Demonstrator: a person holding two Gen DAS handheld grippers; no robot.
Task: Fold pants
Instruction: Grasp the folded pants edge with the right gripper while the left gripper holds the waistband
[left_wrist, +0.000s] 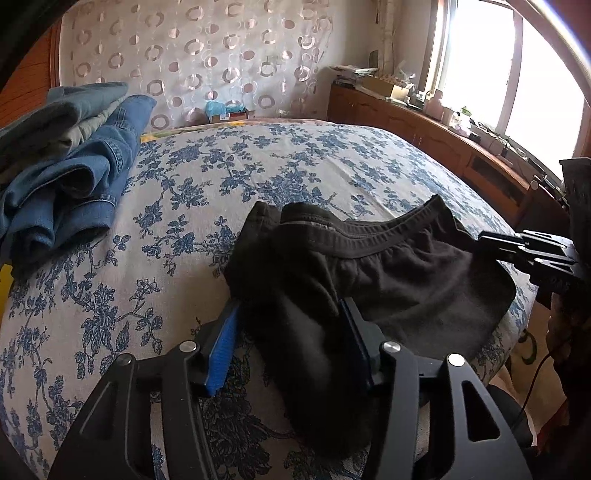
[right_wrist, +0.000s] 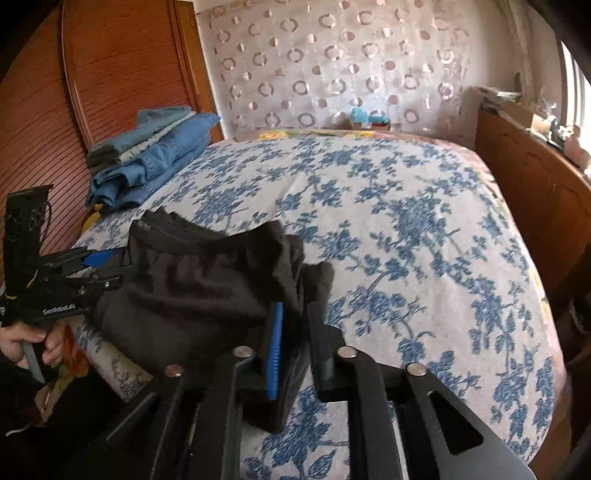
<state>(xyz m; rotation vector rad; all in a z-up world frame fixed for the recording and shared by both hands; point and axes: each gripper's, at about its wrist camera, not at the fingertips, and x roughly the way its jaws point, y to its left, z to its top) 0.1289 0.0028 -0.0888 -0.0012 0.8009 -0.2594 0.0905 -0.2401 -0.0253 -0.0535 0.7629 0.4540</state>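
Black pants (left_wrist: 388, 273) bunched crosswise near the bed (left_wrist: 184, 221) edge, waistband facing the headboard; left tool (left_wrist: 291, 325) spread around one end, right tool (right_wrist: 295, 321) pinching the other

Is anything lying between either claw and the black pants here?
Nothing visible. The black pants already run between the fingers of the left claw, and an edge of them sits inside the right claw.

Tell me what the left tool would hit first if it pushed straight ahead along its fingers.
The dark pants. Their bunched fabric already lies between the left tool fingers, so it would drive into that cloth at once, and probably the floral bedspread beneath, though depth is hard to judge.
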